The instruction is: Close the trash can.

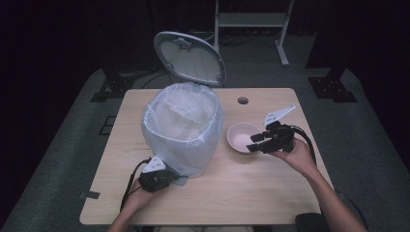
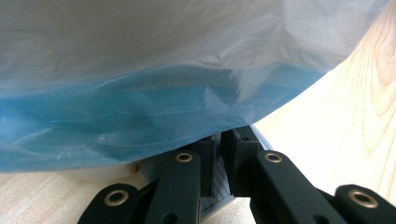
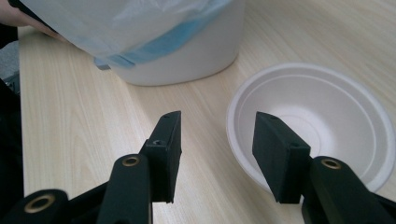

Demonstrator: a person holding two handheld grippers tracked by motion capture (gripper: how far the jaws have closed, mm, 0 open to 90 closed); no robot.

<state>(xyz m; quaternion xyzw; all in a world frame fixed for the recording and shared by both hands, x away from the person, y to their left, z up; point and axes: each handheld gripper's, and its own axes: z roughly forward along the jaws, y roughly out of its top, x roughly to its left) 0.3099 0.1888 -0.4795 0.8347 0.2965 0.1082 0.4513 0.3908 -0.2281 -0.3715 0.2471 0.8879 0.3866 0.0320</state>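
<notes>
Seemingly about the throwing away of a bowl (image 1: 241, 137) into the bin (image 1: 181, 130), and judged to be near the middle of it. Already done, as far as visible: opening of the lid (image 1: 189, 58), raised and tilted back behind the bin, with the mouth of the bin free and lined by a thin whitish-blue bag (image 1: 179, 116) hanging over the wall of the bin. Probably thanks to the left gripper (image 2: 219, 140) at the front foot of the bin, with jaws pressed together and lying on the grey pedal (image 2: 148, 169) just under the hem of the bag; not possible to tell whether pinching the edge of the pedal or only pushing it down. Not yet done: taking of the bowl. White, upright, apparently empty, standing on the table (image 1: 270, 193) just to the right of the bin, close to its wall but apart from it. Right gripper (image 3: 217, 140) on the far side of the bowl from the bin, low over the near rim, jaws spread with nothing between the pads, one jaw over the inside of the bowl and the other over the bare wood. Left to do, by this reading: closing on the rim, lifting, carrying over the open bin, dropping inside, then letting the pedal go to shut the lid.
</notes>
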